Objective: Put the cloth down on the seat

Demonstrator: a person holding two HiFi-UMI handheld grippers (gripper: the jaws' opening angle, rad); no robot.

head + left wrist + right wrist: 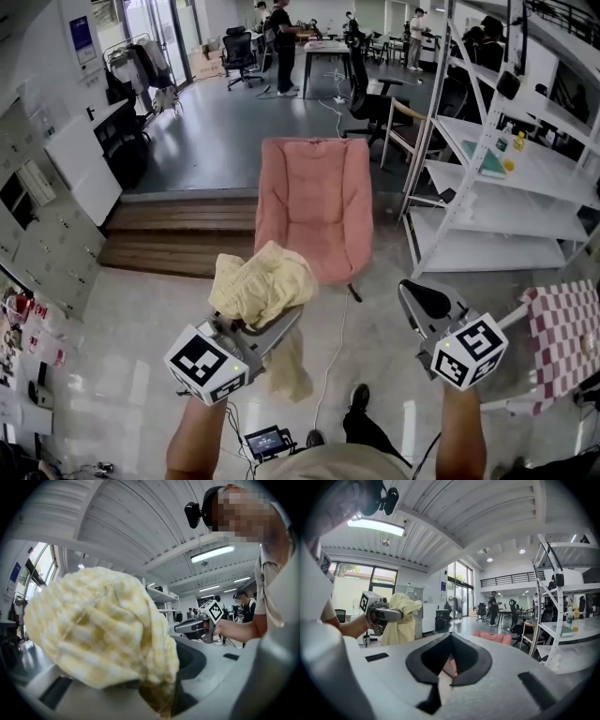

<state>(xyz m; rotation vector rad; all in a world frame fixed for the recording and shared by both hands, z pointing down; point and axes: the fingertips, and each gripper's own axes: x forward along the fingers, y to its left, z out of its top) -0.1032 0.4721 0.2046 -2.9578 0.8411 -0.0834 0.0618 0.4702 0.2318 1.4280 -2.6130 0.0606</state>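
Note:
A bunched yellow checked cloth (262, 284) is draped over my left gripper (279, 321), which is shut on it; one end hangs down below the jaws. In the left gripper view the cloth (98, 625) fills the picture and hides most of the jaws. The pink chair (314, 211) stands ahead on the floor, its seat bare, beyond both grippers. My right gripper (424, 302) is held level to the right of the cloth, shut with nothing in it (450, 663). From the right gripper view the left gripper (386, 615) and the hanging cloth (401, 620) show at the left, the chair (492, 638) ahead.
A white shelf rack (497, 187) stands right of the chair. A red checked tabletop (562, 333) is at the near right. A wooden step (178, 234) runs behind the chair's left. A cable (330, 361) lies on the floor by the person's feet. Desks and people are far back.

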